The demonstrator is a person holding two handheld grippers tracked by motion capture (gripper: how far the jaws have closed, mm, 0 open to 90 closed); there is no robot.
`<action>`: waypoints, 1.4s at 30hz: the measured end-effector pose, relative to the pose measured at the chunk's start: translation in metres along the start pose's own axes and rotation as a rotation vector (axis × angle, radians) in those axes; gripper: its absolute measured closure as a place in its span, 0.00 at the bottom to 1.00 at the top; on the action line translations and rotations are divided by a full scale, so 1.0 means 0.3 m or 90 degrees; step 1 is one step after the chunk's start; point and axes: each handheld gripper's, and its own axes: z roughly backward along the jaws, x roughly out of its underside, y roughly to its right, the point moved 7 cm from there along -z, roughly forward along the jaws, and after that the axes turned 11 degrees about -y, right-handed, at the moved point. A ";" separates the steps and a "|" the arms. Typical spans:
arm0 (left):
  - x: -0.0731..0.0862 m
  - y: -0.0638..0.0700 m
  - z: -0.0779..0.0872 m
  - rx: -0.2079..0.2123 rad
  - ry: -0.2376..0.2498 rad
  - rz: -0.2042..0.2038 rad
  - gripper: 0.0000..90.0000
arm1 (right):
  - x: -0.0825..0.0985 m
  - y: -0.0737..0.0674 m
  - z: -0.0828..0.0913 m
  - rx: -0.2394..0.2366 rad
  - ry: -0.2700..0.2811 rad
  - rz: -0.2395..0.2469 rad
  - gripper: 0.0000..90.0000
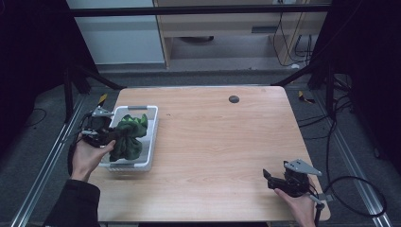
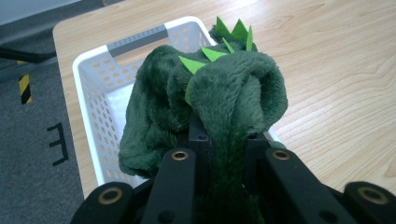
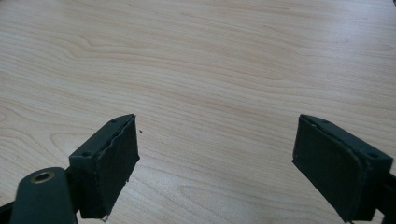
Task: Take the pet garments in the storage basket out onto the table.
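The wooden surface [image 1: 213, 142] carries a white perforated basket [image 1: 152, 127] near its left edge, with a small dark disc [image 1: 233, 99] toward the far side. Above and partly inside the basket hangs a dark green plush toy [image 1: 126, 137] with bright green felt spikes along its back; most of its body sits over the basket's inside, and its lower part seems to reach down into the basket, though the high view is too coarse to say whether it touches the bottom.

The left tongs [image 1: 109, 136] are pressed together on a fold of the plush: in the left gripper view a thick strip of green fabric [image 2: 229, 154] runs down between the two black jaws, which pinch it from either side, while the rest of the toy bunches up beyond them.

The right tongs [image 3: 215, 163] are spread wide with nothing between them, held low over bare wood at the near right corner of the surface, well apart from the basket.
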 end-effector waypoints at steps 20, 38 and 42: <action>-0.033 0.075 0.107 0.011 0.015 -0.059 0.88 | 0.000 -0.001 0.001 -0.002 0.000 0.000 0.16; -0.068 0.199 0.175 0.036 0.022 -0.127 0.88 | -0.002 0.000 0.006 -0.002 0.003 -0.003 0.16; -0.070 0.235 0.174 0.047 0.017 -0.145 0.88 | -0.003 0.001 0.007 -0.002 0.004 -0.003 0.16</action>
